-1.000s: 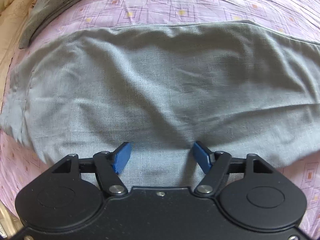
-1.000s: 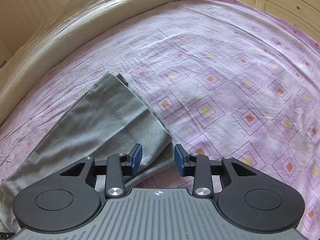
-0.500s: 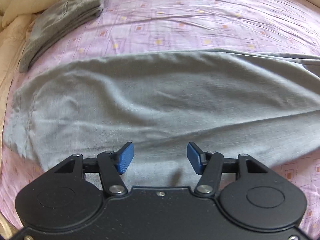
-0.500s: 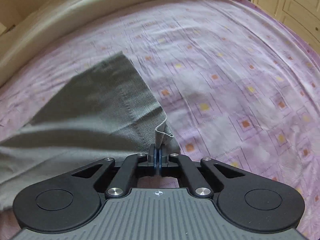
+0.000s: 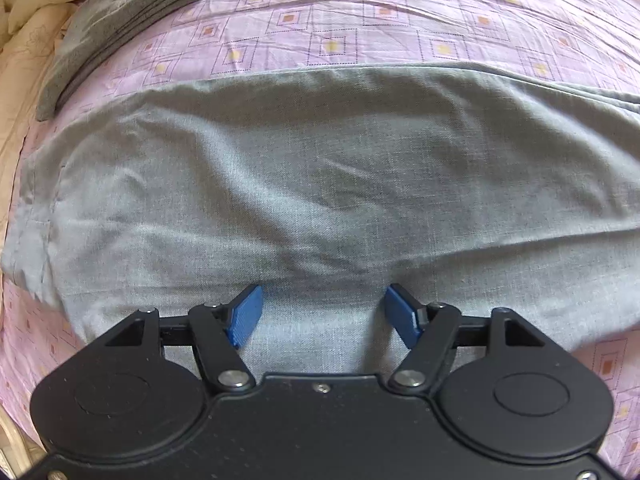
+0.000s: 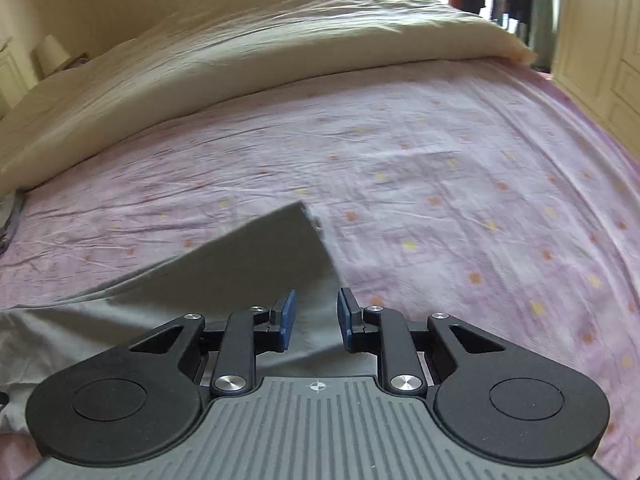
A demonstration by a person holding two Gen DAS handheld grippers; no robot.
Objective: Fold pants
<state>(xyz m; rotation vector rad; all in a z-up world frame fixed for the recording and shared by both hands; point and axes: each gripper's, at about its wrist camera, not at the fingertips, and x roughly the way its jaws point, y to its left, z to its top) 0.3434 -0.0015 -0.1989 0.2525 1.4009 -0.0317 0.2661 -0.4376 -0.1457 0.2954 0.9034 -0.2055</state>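
Grey pants (image 5: 320,184) lie spread across the pink patterned bed sheet (image 5: 360,28), waist end at the left. My left gripper (image 5: 322,316) is open just above the pants' near edge, holding nothing. In the right wrist view the leg end of the pants (image 6: 260,264) is folded over, its corner pointing away. My right gripper (image 6: 317,320) is open over that cloth, with the fabric lying between and below the blue pads (image 6: 287,316).
A folded dark grey garment (image 5: 120,20) lies at the far left of the bed beside a cream duvet (image 5: 24,20). The duvet (image 6: 240,48) also piles along the far side in the right wrist view. A cream door (image 6: 596,48) stands at right.
My right gripper closed on the leg end, carried it leftward over the pants, and has now opened. My left gripper lifted back briefly, then returned close over the near edge, staying open.
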